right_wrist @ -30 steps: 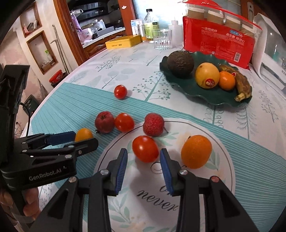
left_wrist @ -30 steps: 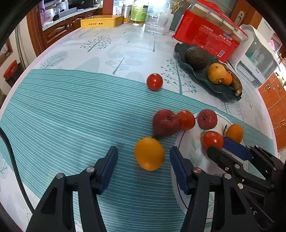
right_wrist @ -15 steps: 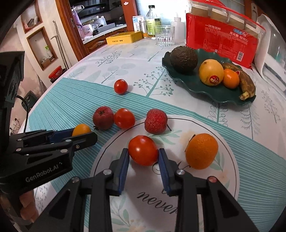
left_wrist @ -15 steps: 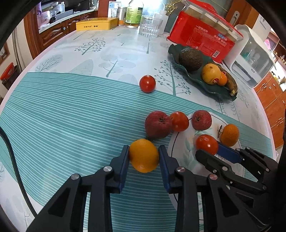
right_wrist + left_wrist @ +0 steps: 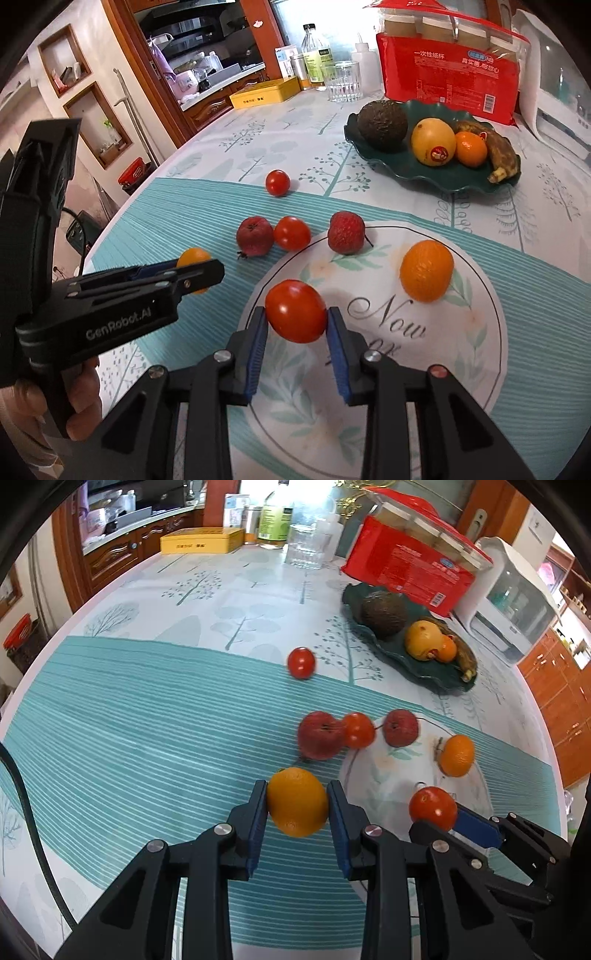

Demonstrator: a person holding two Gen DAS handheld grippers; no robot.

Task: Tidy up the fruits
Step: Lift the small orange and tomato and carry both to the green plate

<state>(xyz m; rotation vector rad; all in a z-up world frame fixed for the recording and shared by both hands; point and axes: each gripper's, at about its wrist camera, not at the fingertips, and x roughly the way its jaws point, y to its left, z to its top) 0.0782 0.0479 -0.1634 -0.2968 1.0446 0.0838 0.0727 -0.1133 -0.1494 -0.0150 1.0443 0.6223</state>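
Now | left tongs (image 5: pixel 297 805) clamped on orange (image 5: pixel 297 801) | right tongs (image 5: pixel 295 325) clamped on tomato (image 5: pixel 295 311) | risk: round smooth skins, overtight squeeze bursts tomato; slips toward 12 o'clock.

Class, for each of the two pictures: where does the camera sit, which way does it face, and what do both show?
Left wrist: on the left gripper, facing down-forward at its orange; right gripper at right.
Right wrist: on the right gripper, facing its tomato over the white plate; left gripper and a hand at left.
Shared: both fruits, green dish.
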